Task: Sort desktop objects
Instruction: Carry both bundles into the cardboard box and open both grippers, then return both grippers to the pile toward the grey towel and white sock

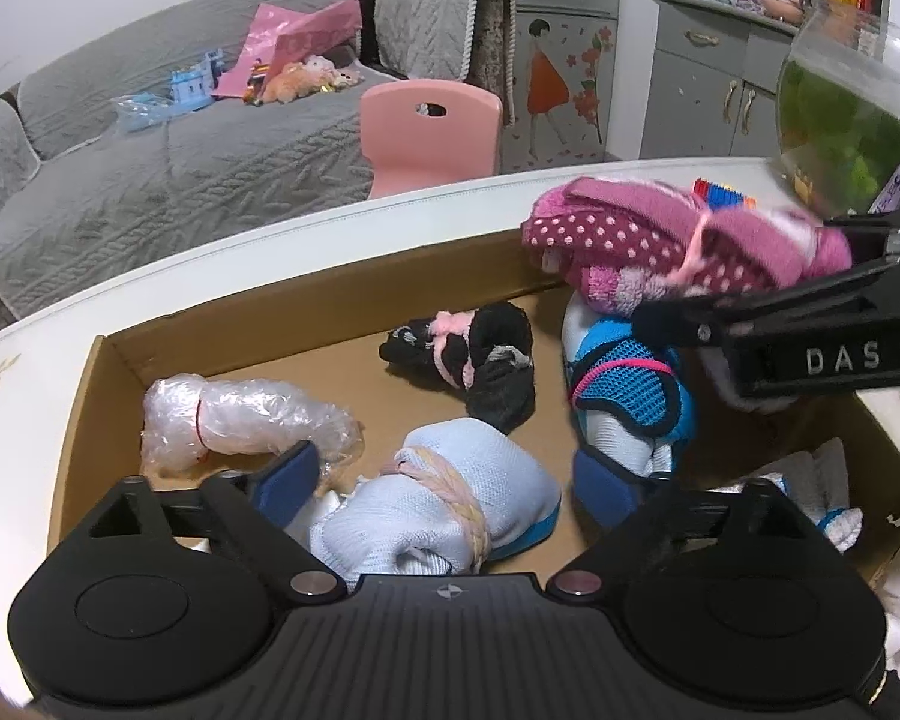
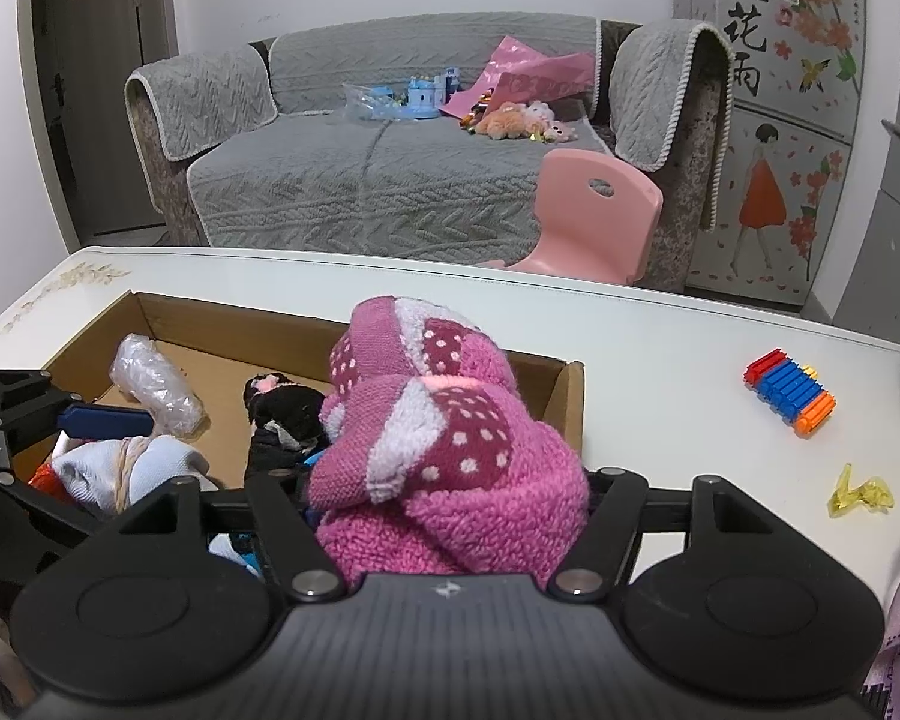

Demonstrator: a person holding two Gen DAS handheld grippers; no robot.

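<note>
A pink dotted fleece bundle (image 2: 444,450) sits between the fingers of the right tool (image 2: 450,516), above the near right corner of the cardboard box (image 2: 570,396); whether the pads press on it cannot be told. The left tool (image 1: 450,480) stands wide, empty, over a pale blue tied bundle (image 1: 450,504) lying in the box. The box rests on the white surface (image 2: 660,360), with a toy block stack (image 2: 789,390) well apart to its right.

A grey quilted sofa (image 2: 360,180) holds a blue toy castle (image 2: 429,93); a pink plastic chair (image 2: 594,210) stands beside it.
</note>
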